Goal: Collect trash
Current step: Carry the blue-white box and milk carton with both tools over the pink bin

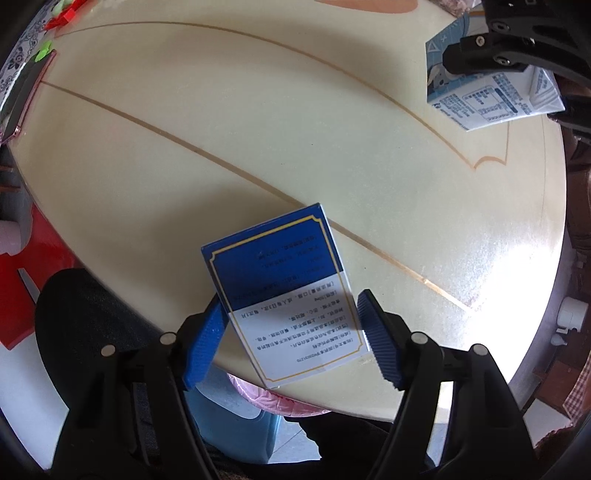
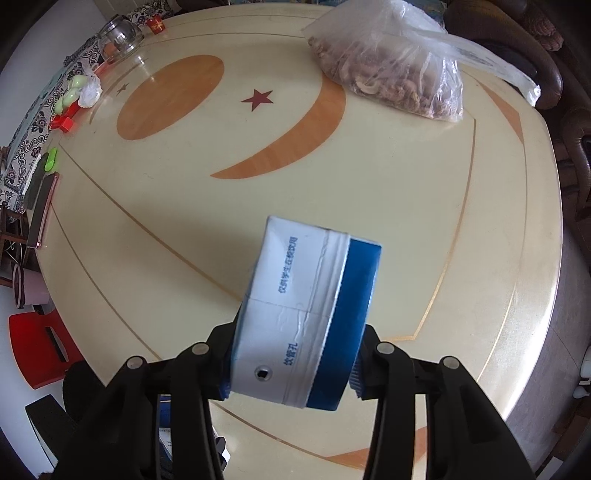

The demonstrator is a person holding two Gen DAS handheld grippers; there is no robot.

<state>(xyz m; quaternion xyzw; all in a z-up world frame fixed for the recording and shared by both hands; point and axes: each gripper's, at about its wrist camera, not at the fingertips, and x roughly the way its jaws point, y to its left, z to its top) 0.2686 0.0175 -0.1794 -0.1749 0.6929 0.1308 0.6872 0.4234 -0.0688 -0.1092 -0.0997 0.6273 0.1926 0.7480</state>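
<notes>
A blue and white printed box [image 1: 280, 280] lies flat near the front edge of the round cream table [image 1: 221, 129], one corner reaching past the rim. My left gripper [image 1: 291, 301] points straight down over it, its blue pads [image 1: 205, 343] against the box's two long sides. My right gripper [image 2: 291, 369] is shut on a white and blue drink carton [image 2: 306, 295], held tilted above the table with its straw hole towards the camera. In the left wrist view the same carton [image 1: 487, 99] hangs at the far right under the black right gripper [image 1: 480, 55].
A clear bag of dried food [image 2: 391, 70] lies at the table's far side. A glass jar [image 2: 120, 35], small green and red items [image 2: 70, 96] and a phone [image 2: 42, 210] line the left rim. A red stool [image 2: 40, 347] stands left; a blue bin with a pink liner [image 1: 236, 417] sits below the front edge.
</notes>
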